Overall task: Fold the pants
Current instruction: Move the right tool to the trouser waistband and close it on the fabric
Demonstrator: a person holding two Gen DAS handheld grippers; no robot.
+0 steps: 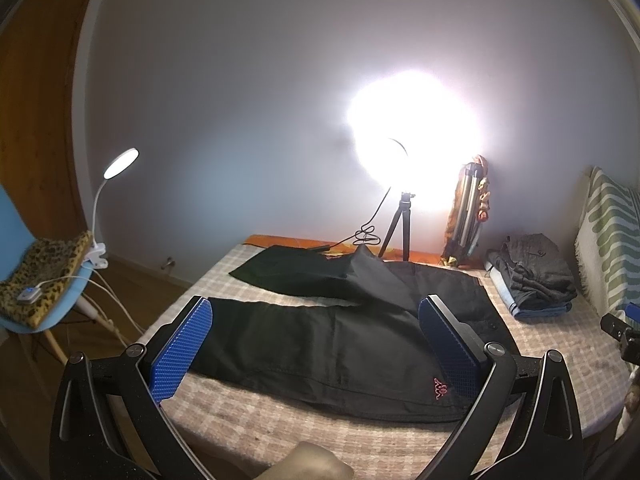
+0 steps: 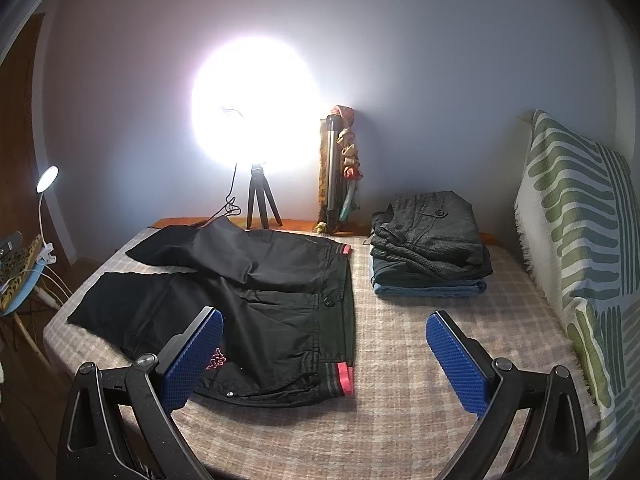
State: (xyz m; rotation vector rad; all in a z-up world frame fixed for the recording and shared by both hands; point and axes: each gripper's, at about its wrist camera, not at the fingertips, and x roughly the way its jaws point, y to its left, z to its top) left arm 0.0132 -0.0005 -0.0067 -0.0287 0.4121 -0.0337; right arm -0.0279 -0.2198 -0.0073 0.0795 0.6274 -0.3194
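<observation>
Black pants [image 1: 320,336] with a pink logo lie spread flat on the checked bed cover [image 1: 248,420], legs pointing left, waistband with red stripes at the right [image 2: 340,320]. The far leg is partly bunched over the crotch. My left gripper [image 1: 316,340] is open and empty, held above the near leg. My right gripper [image 2: 324,344] is open and empty, held near the waistband's near corner. The right gripper's tip shows at the right edge of the left wrist view [image 1: 620,328].
A stack of folded clothes [image 2: 432,244] sits at the back right of the bed. A striped cushion [image 2: 576,248] stands along the right. A bright ring light on a tripod [image 2: 260,204] and a folded tripod [image 2: 336,176] stand at the back wall. A chair with a clip lamp [image 1: 60,276] stands left of the bed.
</observation>
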